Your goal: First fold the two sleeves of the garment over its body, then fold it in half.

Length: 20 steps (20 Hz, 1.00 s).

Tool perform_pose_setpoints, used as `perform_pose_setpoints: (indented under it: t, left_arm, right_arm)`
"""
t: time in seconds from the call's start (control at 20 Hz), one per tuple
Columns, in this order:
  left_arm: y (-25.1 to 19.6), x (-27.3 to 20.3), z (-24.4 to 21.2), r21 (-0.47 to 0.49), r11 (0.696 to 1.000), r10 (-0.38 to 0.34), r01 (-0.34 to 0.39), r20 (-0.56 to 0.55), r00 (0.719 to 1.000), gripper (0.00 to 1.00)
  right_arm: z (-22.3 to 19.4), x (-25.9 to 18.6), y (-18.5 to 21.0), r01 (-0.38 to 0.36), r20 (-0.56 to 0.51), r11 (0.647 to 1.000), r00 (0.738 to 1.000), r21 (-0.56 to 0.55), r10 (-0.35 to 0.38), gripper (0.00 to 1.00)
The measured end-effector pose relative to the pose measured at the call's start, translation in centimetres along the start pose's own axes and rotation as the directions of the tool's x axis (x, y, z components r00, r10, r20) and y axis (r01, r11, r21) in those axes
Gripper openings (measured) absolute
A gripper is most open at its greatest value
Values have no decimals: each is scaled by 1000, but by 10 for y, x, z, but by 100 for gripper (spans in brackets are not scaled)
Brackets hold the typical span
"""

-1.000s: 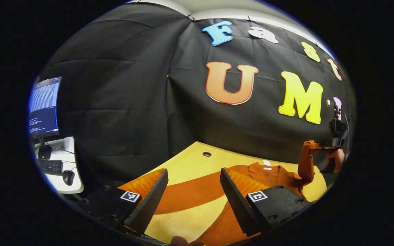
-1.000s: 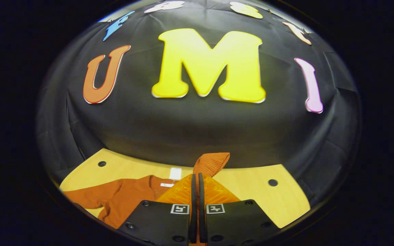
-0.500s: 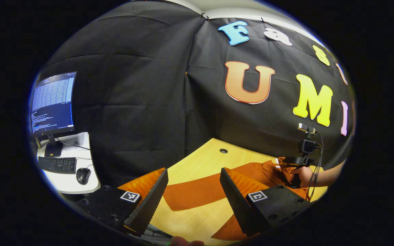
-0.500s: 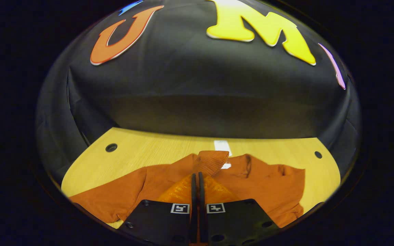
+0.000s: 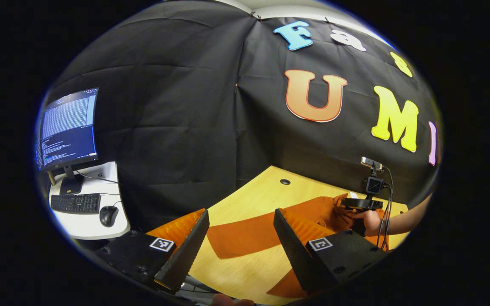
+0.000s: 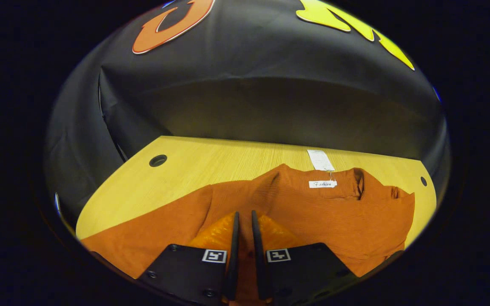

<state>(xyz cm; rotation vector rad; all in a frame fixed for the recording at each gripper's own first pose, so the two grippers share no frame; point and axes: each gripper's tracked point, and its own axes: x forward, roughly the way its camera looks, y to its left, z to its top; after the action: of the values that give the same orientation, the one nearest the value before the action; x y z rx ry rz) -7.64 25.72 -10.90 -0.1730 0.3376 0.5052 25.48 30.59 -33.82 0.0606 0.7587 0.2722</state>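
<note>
One orange garment (image 6: 313, 212) lies collar-away on my tabletop (image 6: 211, 163); my left tongs (image 5: 240, 238) spread, right tongs (image 6: 245, 238) slightly parted over cloth

A booth walled in creased black cloth (image 5: 177, 106) that hangs in folds behind a light wooden tabletop (image 6: 211, 163) with round cable holes near its corners. To one side stands a small white desk (image 5: 89, 212) carrying a lit monitor (image 5: 67, 127), a dark keyboard (image 5: 75, 202) and a mouse (image 5: 109, 215). A pale ceiling strip (image 5: 279, 9) shows above the cloth.
</note>
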Motion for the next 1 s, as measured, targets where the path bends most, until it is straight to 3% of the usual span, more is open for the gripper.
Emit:
perform_pose_setpoints:
  t: [0.1, 0.25, 0.3, 0.45, 0.7, 1.0]
  left_arm:
    - [-1, 2, -1, -1, 1000, -8, 8, 5, 1000, 98]
    - [-3, 8, -3, -5, 1000, -16, 16, 10, 1000, 99]
    - [-4, 11, -4, -7, 1000, -20, 21, 12, 1000, 98]
    - [-8, 16, -4, 0, 999, -45, 45, 24, 999, 99]
    - [-18, 26, -2, 30, 996, -80, 79, 45, 996, 99]
    - [-25, 35, -12, 38, 996, -82, 81, 26, 996, 99]
  right_arm:
    - [12, -13, 6, -26, 23, 1000, 999, 1, 26, 35]
    - [33, -42, 4, -44, 75, 998, 996, -33, 47, 70]
    - [39, -52, 5, -46, 98, 998, 994, -45, 50, 76]
    - [56, -97, 0, -51, 172, 995, 983, -81, 64, 82]
    - [73, -213, -19, -59, 311, 993, 946, -99, 87, 83]
    - [55, -328, -59, -22, 382, 997, 923, -72, 48, 84]
